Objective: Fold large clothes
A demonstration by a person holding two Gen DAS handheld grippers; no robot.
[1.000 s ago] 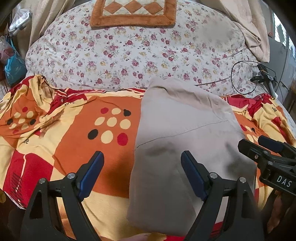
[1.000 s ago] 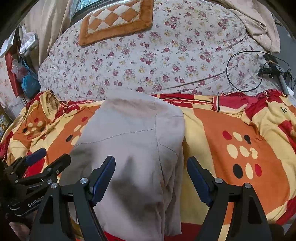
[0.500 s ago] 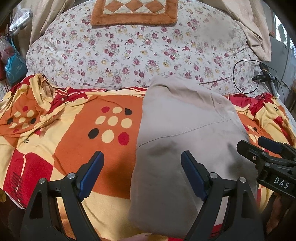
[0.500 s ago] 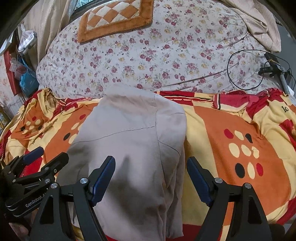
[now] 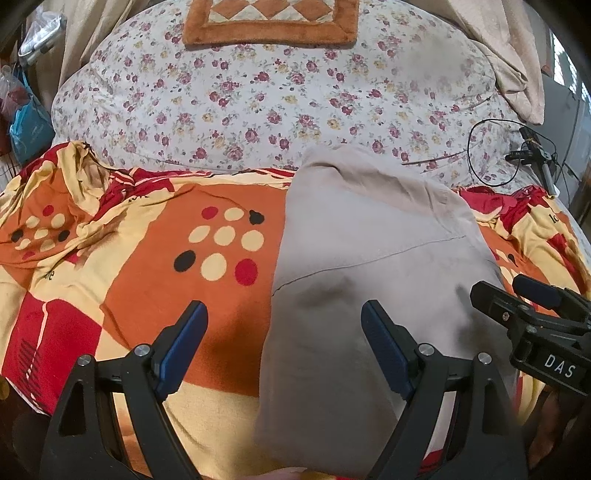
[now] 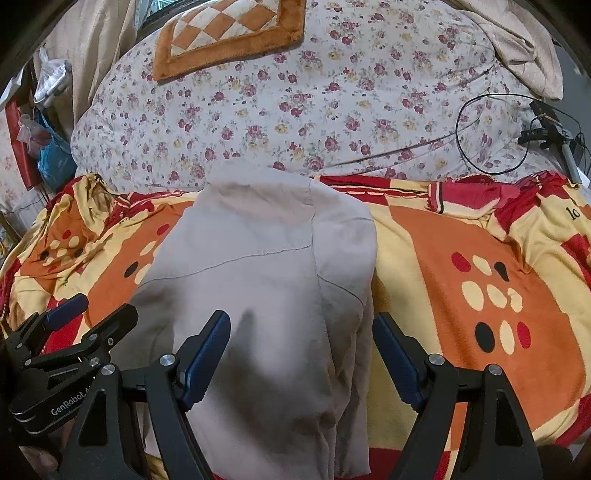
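A beige garment (image 5: 369, 280) lies folded into a long narrow stack on the orange, red and yellow blanket (image 5: 155, 280); it also shows in the right wrist view (image 6: 266, 288). My left gripper (image 5: 284, 343) is open and empty, hovering over the garment's near left edge. My right gripper (image 6: 301, 350) is open and empty, hovering over the garment's near right part. Each gripper shows at the edge of the other's view, the right one (image 5: 535, 332) and the left one (image 6: 62, 350).
A floral quilt (image 5: 277, 99) is heaped behind the blanket, with an orange checkered cushion (image 5: 269, 18) on top. A black cable and small device (image 5: 528, 155) lie at the far right. Bags (image 5: 26, 122) hang at the far left.
Both grippers stay open over the folded garment and have drawn back slightly. The garment has not moved.
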